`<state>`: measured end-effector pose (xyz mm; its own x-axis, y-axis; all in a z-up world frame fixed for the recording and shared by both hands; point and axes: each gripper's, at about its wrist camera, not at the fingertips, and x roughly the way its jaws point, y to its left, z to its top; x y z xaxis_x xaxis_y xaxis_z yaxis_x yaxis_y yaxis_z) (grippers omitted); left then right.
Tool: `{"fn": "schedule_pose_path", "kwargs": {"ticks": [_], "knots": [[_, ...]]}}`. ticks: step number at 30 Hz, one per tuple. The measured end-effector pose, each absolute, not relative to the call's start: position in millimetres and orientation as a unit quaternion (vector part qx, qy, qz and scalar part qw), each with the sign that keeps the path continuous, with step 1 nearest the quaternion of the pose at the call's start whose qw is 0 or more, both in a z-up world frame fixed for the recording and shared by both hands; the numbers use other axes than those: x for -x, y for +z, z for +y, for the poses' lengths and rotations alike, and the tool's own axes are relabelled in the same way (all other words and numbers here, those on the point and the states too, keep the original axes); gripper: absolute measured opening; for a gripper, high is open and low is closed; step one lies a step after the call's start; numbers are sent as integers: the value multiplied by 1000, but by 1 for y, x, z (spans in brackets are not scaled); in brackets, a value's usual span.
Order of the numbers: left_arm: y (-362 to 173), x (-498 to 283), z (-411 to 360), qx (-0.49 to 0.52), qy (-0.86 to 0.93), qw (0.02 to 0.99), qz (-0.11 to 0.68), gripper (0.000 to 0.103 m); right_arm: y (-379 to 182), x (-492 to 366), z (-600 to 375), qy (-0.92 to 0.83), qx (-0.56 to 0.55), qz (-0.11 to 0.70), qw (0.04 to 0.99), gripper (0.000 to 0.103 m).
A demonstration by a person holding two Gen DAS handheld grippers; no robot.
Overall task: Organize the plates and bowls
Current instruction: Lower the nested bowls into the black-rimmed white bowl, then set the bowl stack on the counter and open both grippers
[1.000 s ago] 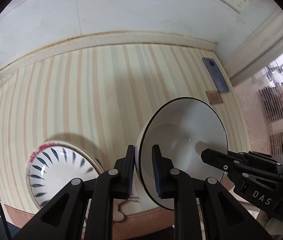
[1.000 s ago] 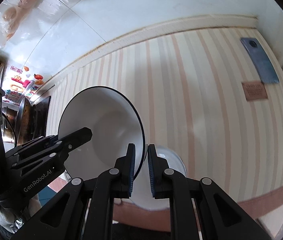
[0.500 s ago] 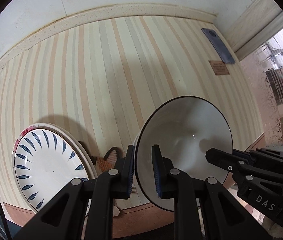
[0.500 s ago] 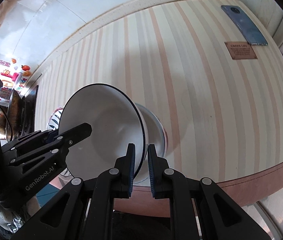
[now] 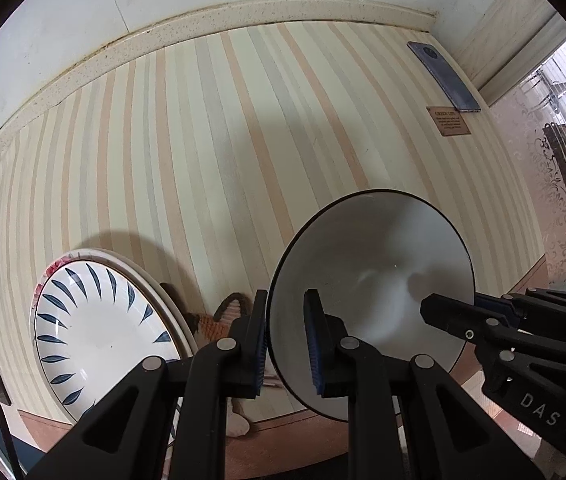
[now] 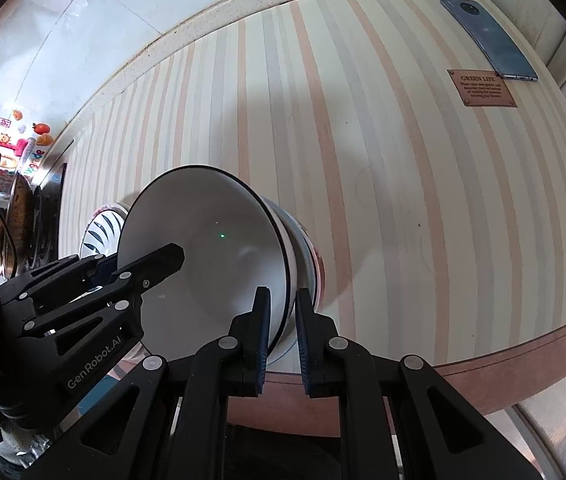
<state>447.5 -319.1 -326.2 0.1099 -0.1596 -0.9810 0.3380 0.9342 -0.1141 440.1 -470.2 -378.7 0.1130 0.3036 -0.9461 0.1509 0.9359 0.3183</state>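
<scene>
Both tongs clamp the rim of 1 white bowl (image 5: pixel 375 280), the left tongs (image 5: pixel 286 344) reading "GenRobot.AI" and the right tongs (image 6: pixel 283 332) "DAS". The bowl sits in a stack at the near edge of the striped tabletop (image 6: pixel 383 160), right of a blue-patterned plate (image 5: pixel 99 332). Far right, a brown plaque (image 6: pixel 482 89) headed "GREEN LIFE" lies beside a phone (image 6: pixel 489 50).

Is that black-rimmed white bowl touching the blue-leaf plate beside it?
Apart. The left wrist view shows striped tabletop between the white bowl and the plate.
</scene>
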Motion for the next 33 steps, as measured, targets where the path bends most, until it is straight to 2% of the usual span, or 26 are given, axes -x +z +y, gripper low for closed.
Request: {"fn": "schedule_pose_path", "kwargs": {"ticks": [8,10,14,20,23,25,27,29,31,32,33], "knots": [[-328,-444,-319,-76,-166,739,648,15,-378,-444,-462,46,-152,675,721,15],[-327,-443,-320,-81,-166,742,645,15,-378,-443,-461,42,-145,675,722,19],[-326,-442,-321,-86,-166,743,642,15,-378,-441,-464,43,-151,676,720,19],[-295,-432,-313,-85,-167,759,623,16,-372,-432,-471,36,-169,672,720,20],[-269,-424,-304,-78,-172,775,603,17,-355,-420,-472,22,-167,662,731,26],[-255,-420,-298,-71,-177,782,593,18,-339,-410,-473,14,-162,649,743,37],[-240,-416,-293,-67,-184,788,583,27,-322,-399,-474,6,-162,635,755,50],[-227,-411,-288,-60,-190,793,576,35,-305,-389,-475,-3,-161,623,765,56],[-217,-406,-283,-51,-198,795,572,49,-289,-377,-476,-8,-164,609,776,58],[-213,-405,-282,-49,-203,795,570,62,-282,-372,-476,-10,-164,602,781,61],[-209,-403,-280,-45,-206,796,568,71,-274,-367,-475,-14,-163,597,786,63]]}}
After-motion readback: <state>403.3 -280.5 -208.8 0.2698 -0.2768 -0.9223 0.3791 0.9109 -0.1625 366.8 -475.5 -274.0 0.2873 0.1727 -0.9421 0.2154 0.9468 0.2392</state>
